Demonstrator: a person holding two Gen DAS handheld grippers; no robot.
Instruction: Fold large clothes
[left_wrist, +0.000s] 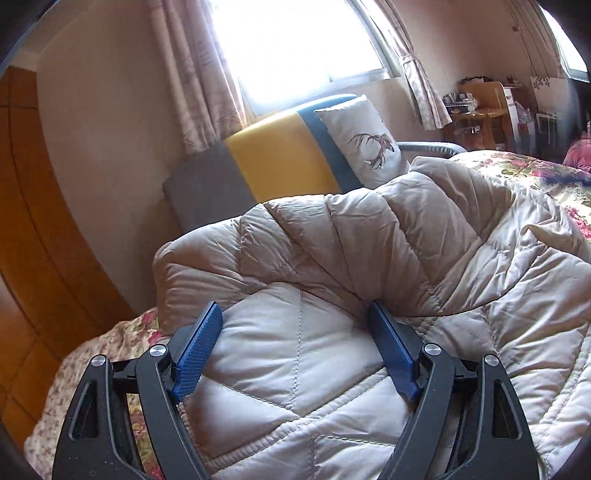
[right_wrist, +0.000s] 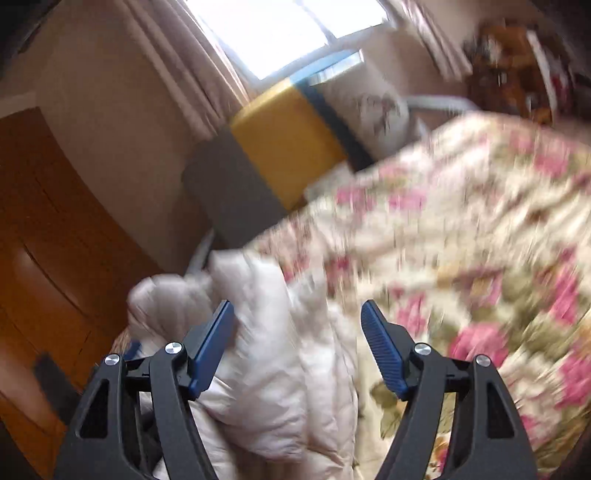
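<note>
Lying on floral bedspread (left_wrist: 517, 173): quilted coat (left_wrist: 332, 266)

Beige quilted jacket (left_wrist: 369, 258) on a pink-rose floral bedspread (right_wrist: 461, 221); grey, yellow and blue headboard (left_wrist: 258, 166).

One quilted coat (left_wrist: 369, 258), one pillow (left_wrist: 364, 142), seemingly one floral bedspread (right_wrist: 461, 221).

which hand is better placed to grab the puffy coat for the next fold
Left. The left tongs stand open right over the quilted coat, straddling a panel. The right tongs sit at its edge, half over the floral bedspread.
</note>
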